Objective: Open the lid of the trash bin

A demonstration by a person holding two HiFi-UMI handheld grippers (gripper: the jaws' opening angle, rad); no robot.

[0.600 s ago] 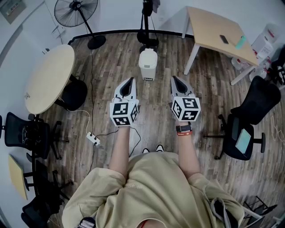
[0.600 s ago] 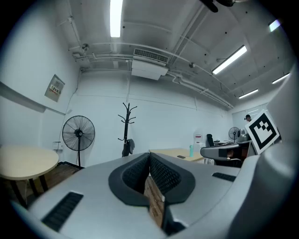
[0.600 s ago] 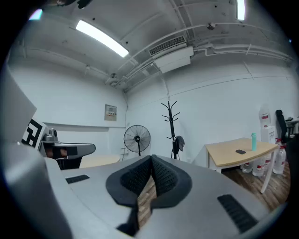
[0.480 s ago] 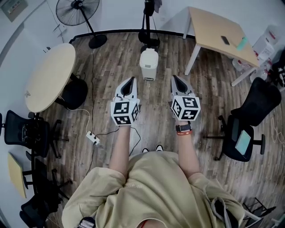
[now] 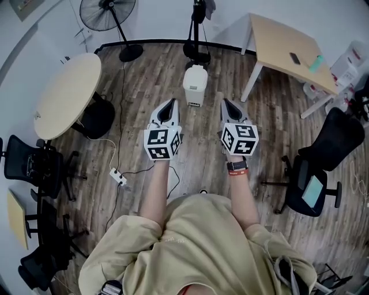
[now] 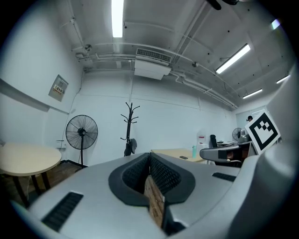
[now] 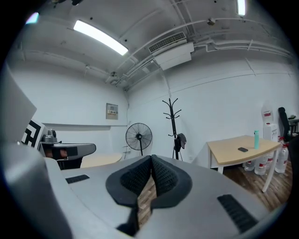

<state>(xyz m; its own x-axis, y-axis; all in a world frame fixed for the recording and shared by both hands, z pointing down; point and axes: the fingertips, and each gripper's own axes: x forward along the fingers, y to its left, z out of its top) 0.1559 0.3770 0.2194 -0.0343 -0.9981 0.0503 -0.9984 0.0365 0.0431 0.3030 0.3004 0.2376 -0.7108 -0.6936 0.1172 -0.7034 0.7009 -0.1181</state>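
A small white trash bin (image 5: 195, 84) stands on the wooden floor ahead of me, lid down, with a pedal at its front. My left gripper (image 5: 169, 106) is held out to the bin's lower left, its jaws shut with nothing between them. My right gripper (image 5: 227, 104) is level with it on the bin's lower right, also shut and empty. Both are well short of the bin. The bin does not show in either gripper view; those look across the room over the shut left gripper (image 6: 149, 156) and right gripper (image 7: 152, 159).
A round table (image 5: 60, 95) and black chairs (image 5: 26, 167) stand at the left, a rectangular table (image 5: 288, 46) and an office chair (image 5: 314, 167) at the right. A coat stand (image 5: 197, 34) and fan (image 5: 109, 14) are behind the bin. A power strip with cable (image 5: 118, 177) lies on the floor.
The view has shifted slightly, so the bin and both grippers sit a little further right and the person's feet are nearly hidden. Both grippers stay shut.
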